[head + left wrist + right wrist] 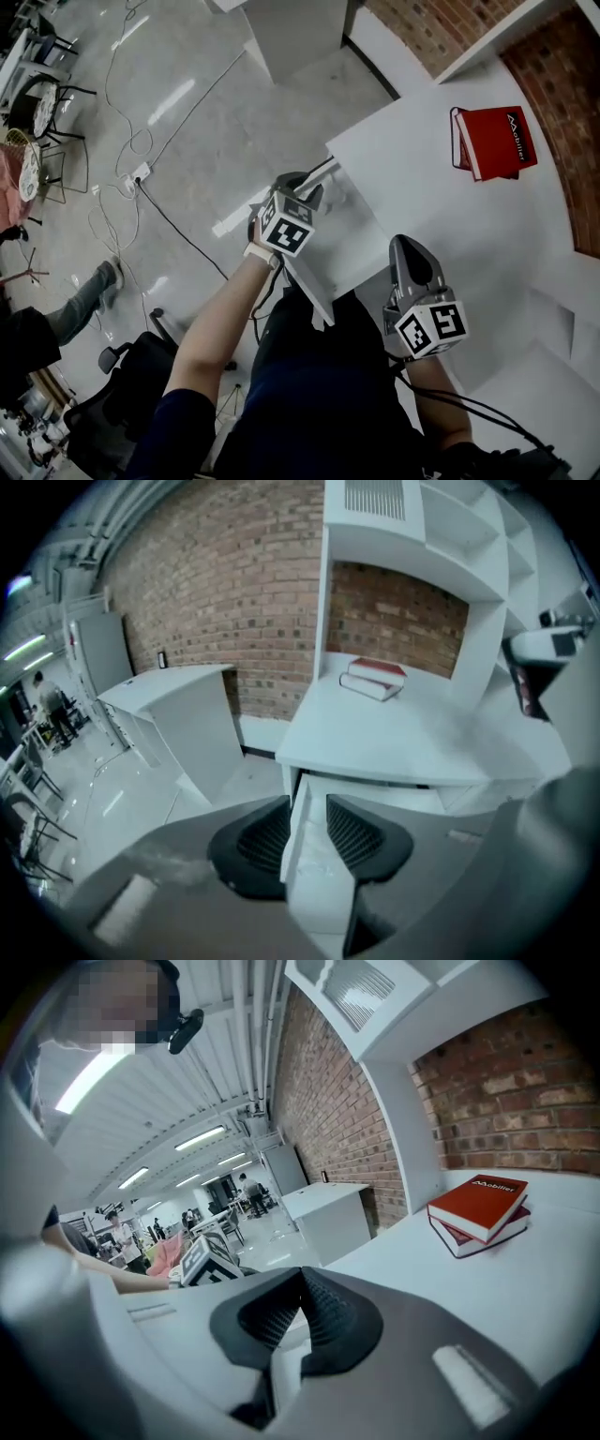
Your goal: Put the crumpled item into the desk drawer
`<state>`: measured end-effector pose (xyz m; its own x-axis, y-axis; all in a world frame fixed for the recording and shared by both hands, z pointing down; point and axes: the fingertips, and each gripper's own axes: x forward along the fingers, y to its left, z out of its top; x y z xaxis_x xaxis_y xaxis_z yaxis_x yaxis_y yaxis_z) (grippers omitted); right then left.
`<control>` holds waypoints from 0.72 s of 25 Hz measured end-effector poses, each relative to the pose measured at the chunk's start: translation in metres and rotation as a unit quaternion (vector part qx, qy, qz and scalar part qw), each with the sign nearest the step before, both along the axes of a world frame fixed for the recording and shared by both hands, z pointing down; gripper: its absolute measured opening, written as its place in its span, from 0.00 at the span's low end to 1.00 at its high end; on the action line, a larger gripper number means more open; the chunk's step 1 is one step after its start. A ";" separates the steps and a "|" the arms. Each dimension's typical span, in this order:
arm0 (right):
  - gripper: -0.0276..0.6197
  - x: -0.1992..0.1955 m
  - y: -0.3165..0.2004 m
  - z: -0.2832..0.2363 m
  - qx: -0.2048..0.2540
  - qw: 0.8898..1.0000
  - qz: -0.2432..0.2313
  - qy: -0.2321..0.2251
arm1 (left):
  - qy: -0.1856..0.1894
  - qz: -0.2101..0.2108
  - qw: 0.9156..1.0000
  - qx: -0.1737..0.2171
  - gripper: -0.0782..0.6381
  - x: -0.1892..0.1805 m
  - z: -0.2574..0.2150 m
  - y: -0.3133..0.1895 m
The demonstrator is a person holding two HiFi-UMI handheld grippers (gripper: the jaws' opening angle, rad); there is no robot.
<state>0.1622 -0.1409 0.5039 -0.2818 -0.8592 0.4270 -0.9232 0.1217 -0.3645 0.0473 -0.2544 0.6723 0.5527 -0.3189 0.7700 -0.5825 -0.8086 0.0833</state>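
The white desk (441, 187) has its drawer (349, 234) pulled out toward me. My left gripper (302, 187) is at the drawer's front. In the left gripper view its jaws (307, 808) stand open, one on each side of the drawer's thin white front panel (314, 883), with no clear press on it. My right gripper (409, 247) hovers over the desk's near edge, to the right of the drawer. Its fingertips (300, 1277) meet, and I see nothing held there. No crumpled item can be made out in any view.
Two red books (492, 141) lie stacked at the desk's back, under white shelves (422, 536) on a brick wall. A black office chair (122, 375) stands at lower left. Cables (141, 173) run over the floor, and another person's leg (89, 295) is nearby.
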 end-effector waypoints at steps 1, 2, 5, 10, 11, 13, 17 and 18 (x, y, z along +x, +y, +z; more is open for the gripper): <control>0.05 -0.004 -0.003 -0.004 0.005 1.000 -0.006 0.000 | 0.016 -0.013 1.000 0.009 0.29 -0.005 -0.016 -0.002; 0.05 -0.008 -0.005 -0.008 0.011 1.000 -0.011 -0.001 | 0.032 -0.024 0.999 0.019 0.29 -0.010 -0.032 -0.004; 0.05 -0.021 -0.011 -0.022 0.027 0.999 -0.025 0.000 | 0.085 -0.050 0.993 0.059 0.29 -0.025 -0.087 -0.008; 0.05 -0.036 -0.018 -0.042 0.049 0.998 -0.041 0.000 | 0.158 -0.101 0.977 0.099 0.27 -0.054 -0.158 0.004; 0.05 -0.039 -0.019 -0.045 0.053 0.998 -0.043 0.000 | 0.168 -0.109 0.974 0.107 0.27 -0.059 -0.169 0.008; 0.05 -0.042 -0.022 -0.053 0.062 0.997 -0.048 0.000 | 0.186 -0.124 0.967 0.121 0.27 -0.068 -0.191 0.014; 0.05 -0.049 -0.028 -0.069 0.081 0.995 -0.057 0.000 | 0.215 -0.151 0.953 0.150 0.26 -0.083 -0.231 0.024; 0.05 -0.050 -0.030 -0.074 0.086 0.995 -0.059 0.000 | 0.221 -0.156 0.950 0.157 0.26 -0.086 -0.241 0.026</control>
